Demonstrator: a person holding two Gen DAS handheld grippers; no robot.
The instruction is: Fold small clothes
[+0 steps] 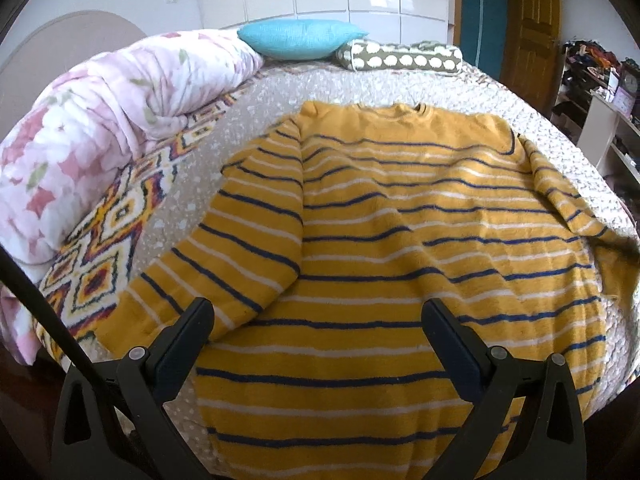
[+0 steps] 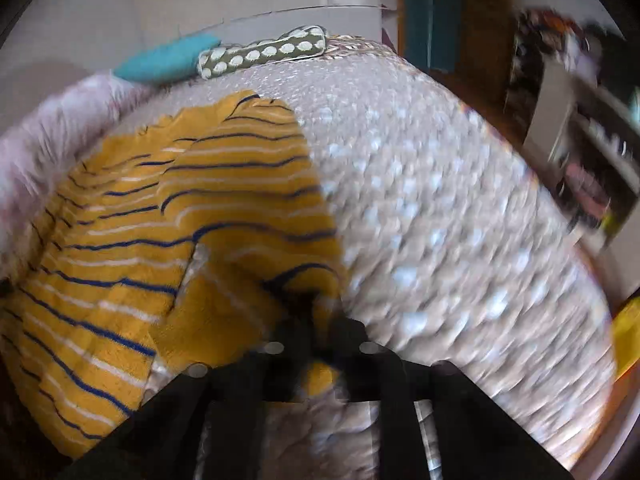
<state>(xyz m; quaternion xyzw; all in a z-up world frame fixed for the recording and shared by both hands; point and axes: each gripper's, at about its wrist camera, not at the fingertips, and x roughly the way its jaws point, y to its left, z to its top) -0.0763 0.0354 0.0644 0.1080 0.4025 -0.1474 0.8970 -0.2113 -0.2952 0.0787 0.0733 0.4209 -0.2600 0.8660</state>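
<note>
A yellow sweater (image 1: 400,248) with blue and white stripes lies flat on the bed, neck away from me. Its left sleeve (image 1: 224,240) is folded down along the body. My left gripper (image 1: 318,312) hovers above the sweater's lower part, open, with nothing between its fingers. In the blurred right wrist view the sweater (image 2: 132,264) fills the left side. My right gripper (image 2: 322,314) is shut on the sweater's right sleeve (image 2: 280,248), and yellow cloth bunches up at the fingers and lifts off the bed.
The sweater rests on a grey dotted bedspread (image 1: 280,92). A pink floral duvet (image 1: 92,128) is piled at the left over a patterned blanket (image 1: 104,248). A teal pillow (image 1: 300,38) and a spotted bolster (image 1: 400,58) lie at the far edge. Shelves (image 1: 608,120) stand to the right.
</note>
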